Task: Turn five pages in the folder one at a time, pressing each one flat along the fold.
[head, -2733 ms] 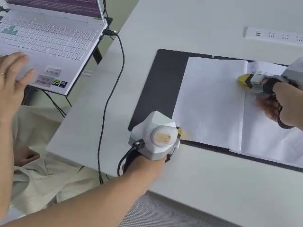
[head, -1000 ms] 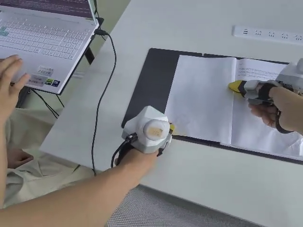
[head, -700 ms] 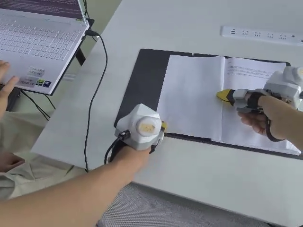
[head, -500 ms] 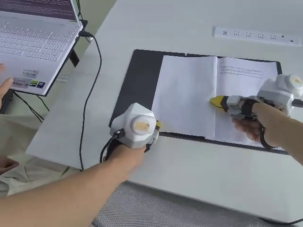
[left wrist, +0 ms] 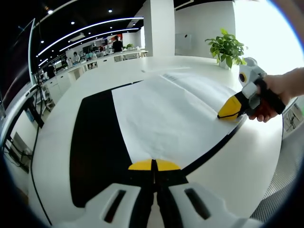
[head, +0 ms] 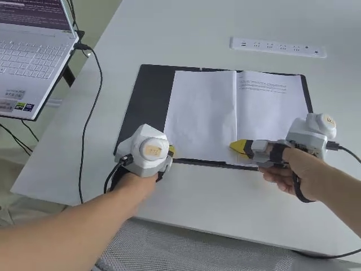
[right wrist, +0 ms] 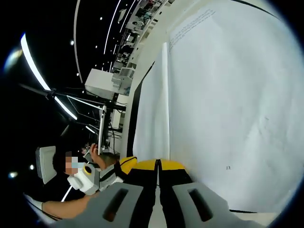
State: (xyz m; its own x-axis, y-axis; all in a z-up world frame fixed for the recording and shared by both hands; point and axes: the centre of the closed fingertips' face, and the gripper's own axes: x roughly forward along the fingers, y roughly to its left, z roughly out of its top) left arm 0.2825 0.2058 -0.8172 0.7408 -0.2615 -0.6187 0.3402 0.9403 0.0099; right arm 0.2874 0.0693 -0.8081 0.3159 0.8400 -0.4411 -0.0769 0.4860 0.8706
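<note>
Open folder (head: 148, 101) lies mid-frame. The right gripper (head: 240, 147), jaws pinched together, sits at the lower end of the fold (head: 235, 113). The left gripper (head: 170, 151), equally closed, rests on the left page (head: 197, 113) corner. Slide straight along the crease, pressing evenly.

Two bare forearms reach in from the near side. The left gripper (head: 170, 151), jaws pressed together, sits at the near left edge of the folder (head: 148, 101). The right gripper (head: 241, 147), jaws also together, lies level at the folder's near edge, pointing left.
</note>
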